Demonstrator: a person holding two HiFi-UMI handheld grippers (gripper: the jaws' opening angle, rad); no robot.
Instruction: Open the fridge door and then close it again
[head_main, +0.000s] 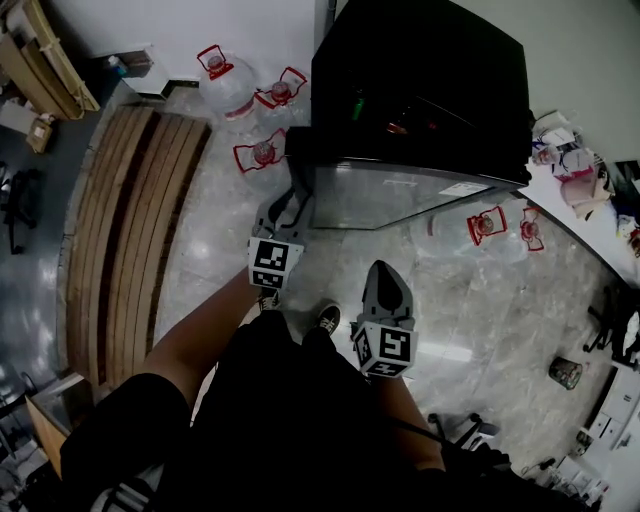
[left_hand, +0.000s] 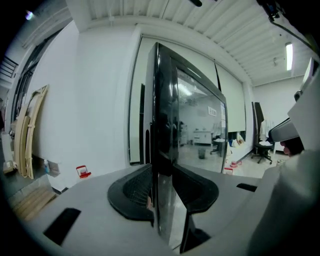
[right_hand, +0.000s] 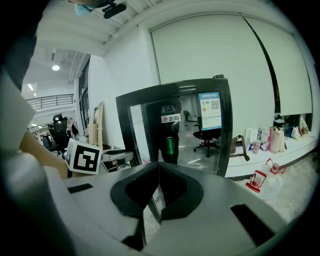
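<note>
— Left tongs (head_main: 296, 203)?
— Pinching the left edge of the fridge door (head_main: 400, 195), at the front of the black fridge (head_main: 420, 70).
— Right tongs (head_main: 384, 270)?
— Pressed together, empty, short of the door.

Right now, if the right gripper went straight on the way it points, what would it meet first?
The right gripper, jaws together, points at the fridge door. Its glass front would probably be the first thing met, though how far off it stands is hard to judge.
</note>
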